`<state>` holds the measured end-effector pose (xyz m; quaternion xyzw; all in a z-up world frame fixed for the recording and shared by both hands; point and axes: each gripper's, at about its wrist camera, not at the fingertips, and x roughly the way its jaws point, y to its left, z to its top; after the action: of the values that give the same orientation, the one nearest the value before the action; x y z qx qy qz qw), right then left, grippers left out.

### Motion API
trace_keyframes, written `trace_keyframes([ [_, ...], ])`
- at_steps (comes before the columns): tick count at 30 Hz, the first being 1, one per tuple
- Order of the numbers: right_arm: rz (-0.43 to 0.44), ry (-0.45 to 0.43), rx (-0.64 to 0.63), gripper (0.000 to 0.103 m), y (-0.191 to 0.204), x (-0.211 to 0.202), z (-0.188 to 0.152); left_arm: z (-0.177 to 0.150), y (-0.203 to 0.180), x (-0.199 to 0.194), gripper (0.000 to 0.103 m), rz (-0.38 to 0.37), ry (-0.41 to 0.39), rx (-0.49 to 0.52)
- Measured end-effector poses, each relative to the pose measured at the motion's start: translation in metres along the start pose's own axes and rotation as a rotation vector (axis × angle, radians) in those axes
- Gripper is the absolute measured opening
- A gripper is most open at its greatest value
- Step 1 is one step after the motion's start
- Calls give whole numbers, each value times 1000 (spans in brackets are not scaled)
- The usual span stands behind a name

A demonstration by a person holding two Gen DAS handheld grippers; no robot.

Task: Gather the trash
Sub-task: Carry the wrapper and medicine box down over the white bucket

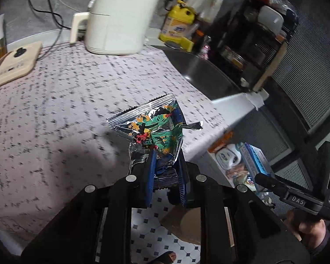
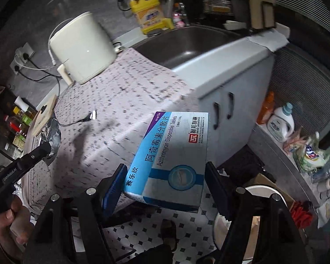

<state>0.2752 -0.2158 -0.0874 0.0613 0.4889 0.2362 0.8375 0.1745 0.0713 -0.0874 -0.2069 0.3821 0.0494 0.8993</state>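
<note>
- My left gripper point(image 1: 165, 165) has its blue pads nearly together, pinching the bottom edge of a crinkly foil snack wrapper point(image 1: 156, 129) with a green leafy print. The wrapper sticks up off the fingers, lifted clear over the edge of the counter.
- My right gripper point(image 2: 164, 181) is spread wide with a blue and white medicine box point(image 2: 173, 154) between the fingers. Print on it reads "Azithromycin Dispersible Tablets". The left pad sits against the box's side; the right one looks at or just off the other edge, hard to call. The box hangs in the air past the counter edge, above the tiled floor point(image 2: 143, 231).
- In the left wrist view the box point(image 1: 255, 165) shows up off to the right, beside the wrapper but well apart from it.
- The counter wears a speckled pinkish cloth point(image 1: 55, 110). A cream electric kettle point(image 1: 121, 15) stands at the back of it, and a flat beige pad point(image 1: 17, 63) lies at the far left.
- Just beyond the cloth there's a dark metal sink point(image 2: 187, 44), with a yellow detergent jug point(image 2: 149, 15) behind it.
- White cabinet doors point(image 2: 231, 101) sit below the sink, and a white laundry bottle point(image 2: 281, 123) stands on a low ledge to the right.
- Everything's a bit motion-blurred.
</note>
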Motion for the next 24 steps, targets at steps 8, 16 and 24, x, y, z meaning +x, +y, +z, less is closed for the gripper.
trace_keyframes([
  [8, -95, 28, 135, 71, -81, -19, -42, -32, -54, 30, 19, -86, 88, 71],
  [16, -147, 64, 227, 72, -140, -30, -78, -63, -99, 53, 19, -146, 160, 125],
  [24, -187, 129, 305, 86, -188, -35, -107, -94, -137, 74, 19, -185, 234, 168],
])
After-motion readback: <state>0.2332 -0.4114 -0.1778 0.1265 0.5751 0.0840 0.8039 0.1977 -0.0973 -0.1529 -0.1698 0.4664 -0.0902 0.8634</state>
